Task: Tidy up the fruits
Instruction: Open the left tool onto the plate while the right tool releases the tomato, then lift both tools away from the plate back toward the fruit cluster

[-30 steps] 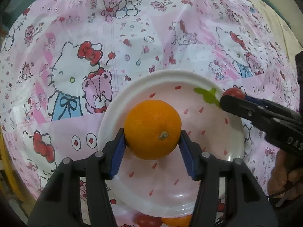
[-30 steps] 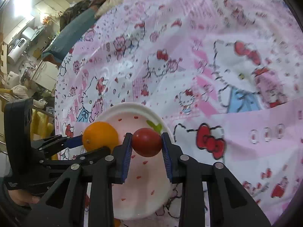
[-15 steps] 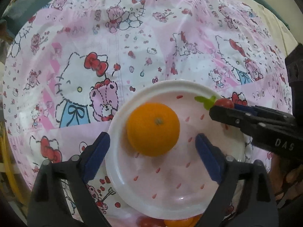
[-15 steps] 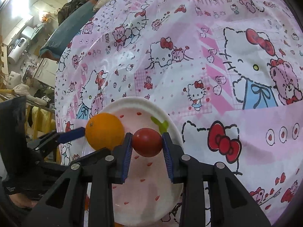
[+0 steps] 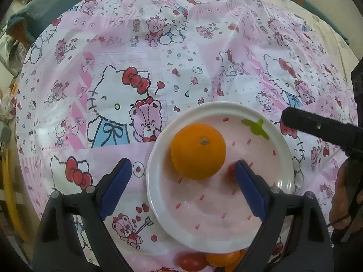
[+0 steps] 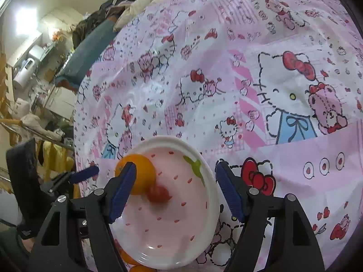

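**Orange and tomato on the plate, both sets of fingers apart**

Left wrist view: the left gripper (image 5: 181,181) hangs over the table with its two blue-padded fingers (image 5: 114,188) spread wide and clamped on nothing. The orange (image 5: 198,150) sits between them, nearer the right-hand pad but clear of both, its stem end up. It rests on the white plate (image 5: 281,136) with red flecks and a green leaf mark, which lies on the pink cartoon-print tablecloth (image 5: 158,45). The left finger stands outside the plate's rim, the right one over its inside. Just by the right pad, against the orange, shows a blurred red smear, the tomato (image 5: 230,170), mostly hidden. Beyond the right finger, one black finger of the other gripper reaches in over the plate's far edge, with a hand (image 5: 342,195) behind it. Below the plate, between the finger bases, more fruit (image 5: 211,259) peeks out, red and orange.

Right wrist view: the right gripper (image 6: 175,188) is opening, its fingers (image 6: 123,190) already apart and off the tomato (image 6: 158,193), which lies blurred on the plate (image 6: 204,238) between them, closer to the left pad. The orange (image 6: 143,174) touches the tomato and is partly behind that left pad. The right finger stands just past the plate's rim, over the tablecloth (image 6: 249,56). To the left, a blue pad of the left gripper (image 6: 85,174) shows beside the orange.
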A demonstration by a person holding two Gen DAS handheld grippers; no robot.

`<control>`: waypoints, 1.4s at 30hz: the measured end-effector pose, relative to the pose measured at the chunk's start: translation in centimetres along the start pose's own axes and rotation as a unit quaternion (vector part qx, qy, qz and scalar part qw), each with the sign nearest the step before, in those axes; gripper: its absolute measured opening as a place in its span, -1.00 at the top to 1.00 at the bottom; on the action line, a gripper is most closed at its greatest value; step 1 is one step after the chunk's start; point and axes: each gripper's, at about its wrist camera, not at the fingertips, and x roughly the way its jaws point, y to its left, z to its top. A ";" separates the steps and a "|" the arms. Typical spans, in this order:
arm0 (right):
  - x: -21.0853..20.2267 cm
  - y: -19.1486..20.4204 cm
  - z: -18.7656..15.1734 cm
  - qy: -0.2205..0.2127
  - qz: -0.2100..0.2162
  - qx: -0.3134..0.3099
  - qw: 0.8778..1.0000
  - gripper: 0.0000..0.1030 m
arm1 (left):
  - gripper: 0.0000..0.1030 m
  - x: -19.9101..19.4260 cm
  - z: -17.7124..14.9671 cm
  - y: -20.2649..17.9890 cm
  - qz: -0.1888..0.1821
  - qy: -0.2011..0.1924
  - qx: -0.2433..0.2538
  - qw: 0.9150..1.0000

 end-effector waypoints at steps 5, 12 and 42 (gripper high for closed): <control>-1.7 -0.1 0.1 -0.021 -0.010 0.001 1.000 -0.49 | -0.74 -1.0 -0.5 0.3 0.006 -0.012 -0.003 1.000; -4.2 0.7 -0.3 -0.049 -0.038 -0.010 0.998 -0.77 | -0.74 -3.2 -1.3 0.4 0.014 -0.042 -0.010 0.999; -13.5 5.8 -13.4 -0.092 -0.100 -0.035 0.990 -0.77 | -0.74 -11.8 -11.4 1.1 -0.007 -0.078 -0.043 0.996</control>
